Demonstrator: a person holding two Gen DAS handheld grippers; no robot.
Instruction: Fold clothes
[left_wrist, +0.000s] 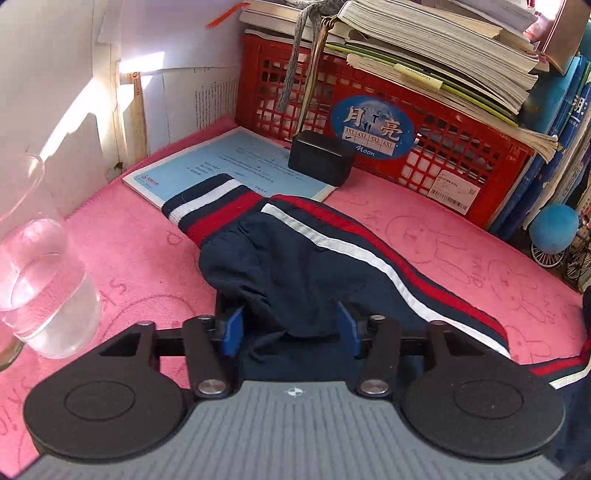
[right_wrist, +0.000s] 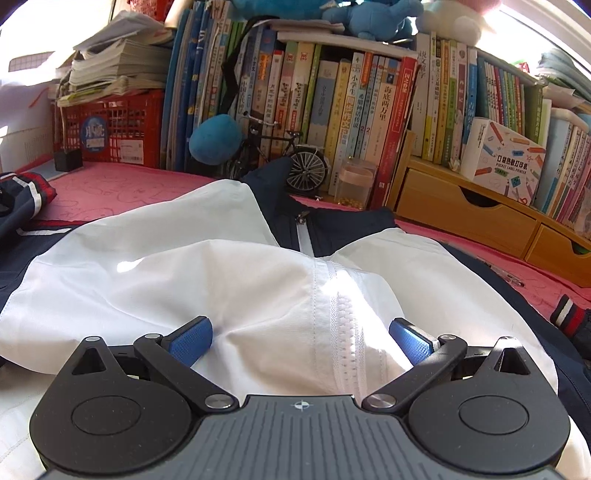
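Note:
A navy jacket sleeve (left_wrist: 295, 251) with red and white stripes lies across the pink towel (left_wrist: 129, 258), and its striped cuff (left_wrist: 207, 203) rests on a blue booklet. My left gripper (left_wrist: 290, 328) is open, with the sleeve's bunched navy cloth lying loose between the blue pads. In the right wrist view the jacket's white front (right_wrist: 184, 266) bulges up, with its zipper (right_wrist: 340, 314) running to the navy collar (right_wrist: 332, 225). My right gripper (right_wrist: 301, 341) stands open over that white cloth, its pads wide apart on either side of the zipper fold. A second striped cuff (right_wrist: 569, 314) shows at the far right.
A glass of water (left_wrist: 44, 288) stands close on the left of the left gripper. A black box (left_wrist: 319, 157) and a red crate (left_wrist: 369, 92) stacked with books sit behind the sleeve. Behind the jacket are a model bicycle (right_wrist: 295, 162), a blue ball (right_wrist: 216, 138), wooden drawers (right_wrist: 461, 210) and bookshelves.

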